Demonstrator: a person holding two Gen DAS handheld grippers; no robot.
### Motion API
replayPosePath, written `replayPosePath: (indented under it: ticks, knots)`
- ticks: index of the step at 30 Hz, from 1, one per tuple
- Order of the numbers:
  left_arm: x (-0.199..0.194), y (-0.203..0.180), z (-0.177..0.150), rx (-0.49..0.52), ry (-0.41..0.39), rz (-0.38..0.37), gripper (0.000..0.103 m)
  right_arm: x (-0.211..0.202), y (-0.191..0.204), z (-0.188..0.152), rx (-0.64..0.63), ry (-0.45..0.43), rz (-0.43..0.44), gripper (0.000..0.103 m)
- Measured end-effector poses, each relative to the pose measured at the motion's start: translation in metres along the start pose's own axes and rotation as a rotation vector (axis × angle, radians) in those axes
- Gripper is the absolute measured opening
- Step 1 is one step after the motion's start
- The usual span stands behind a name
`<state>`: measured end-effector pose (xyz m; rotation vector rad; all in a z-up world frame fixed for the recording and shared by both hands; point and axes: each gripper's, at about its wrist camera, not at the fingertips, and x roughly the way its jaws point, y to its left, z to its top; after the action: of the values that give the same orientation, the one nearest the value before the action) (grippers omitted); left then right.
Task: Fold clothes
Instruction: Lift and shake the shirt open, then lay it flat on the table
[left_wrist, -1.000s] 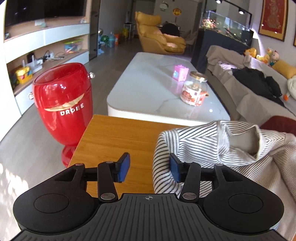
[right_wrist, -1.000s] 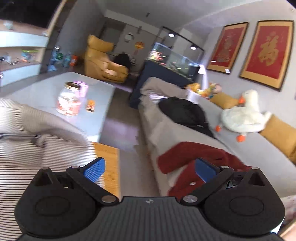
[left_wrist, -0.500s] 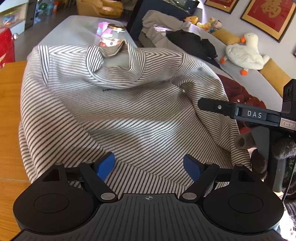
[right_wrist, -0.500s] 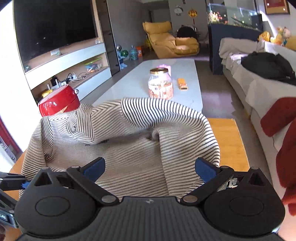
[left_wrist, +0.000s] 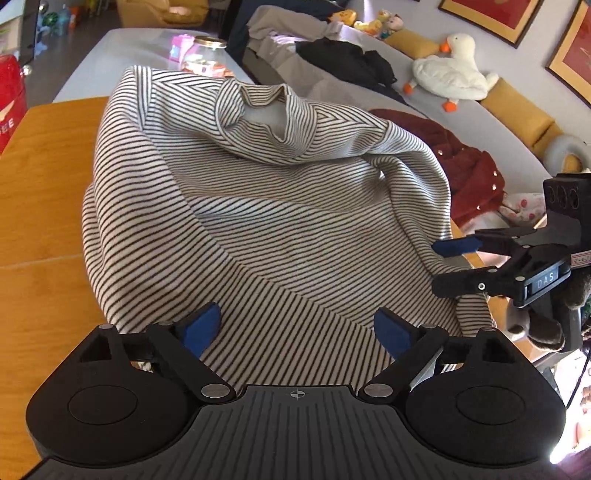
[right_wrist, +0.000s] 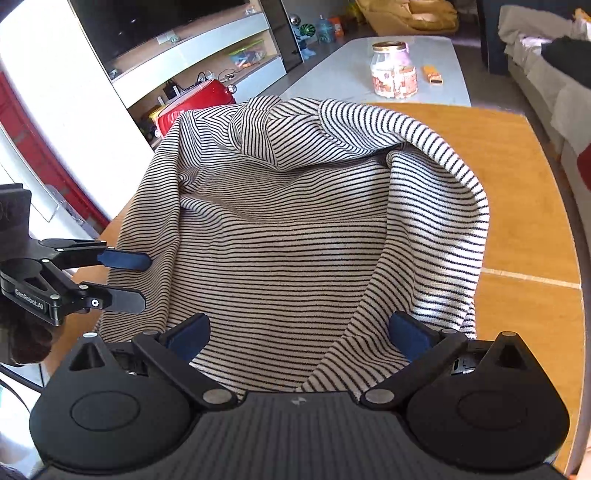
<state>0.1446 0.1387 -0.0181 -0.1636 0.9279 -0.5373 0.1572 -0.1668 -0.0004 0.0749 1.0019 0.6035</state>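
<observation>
A striped top (left_wrist: 266, 206) is being left rumpled on the wooden counter (left_wrist: 40, 206), its collar bunched at the far side and its right edge spilling toward the counter's rim. At the left, the left claw (left_wrist: 297, 326) is being held spread over the near hem, its jaws having just been opening, with cloth under them but nothing pinched. To the right, the right claw (right_wrist: 297, 334) is likewise being held spread above the hem. If only one layer is being caught, or the overhanging side is being tugged, the top could be dragged off or folded crooked.
</observation>
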Motion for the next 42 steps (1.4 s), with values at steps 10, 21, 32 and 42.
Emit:
replayPosePath:
  ticks: [10,21,32,42]
  knots:
    - [-0.007,0.009,0.0,-0.043,-0.005,-0.008,0.1,-0.017,0.068,0.081,-0.304,-0.232,0.02,0.088]
    - [-0.025,0.015,-0.002,-0.064,-0.06,0.032,0.101,0.096,0.018,0.158,-0.414,-0.338,-0.581,0.029]
    - [-0.028,0.016,0.005,-0.066,-0.169,0.188,0.103,-0.004,-0.043,0.112,0.049,-0.312,-0.163,0.102]
    - [-0.035,-0.005,0.001,-0.082,-0.198,0.227,0.103,-0.076,-0.042,0.005,0.259,-0.429,-0.042,0.103]
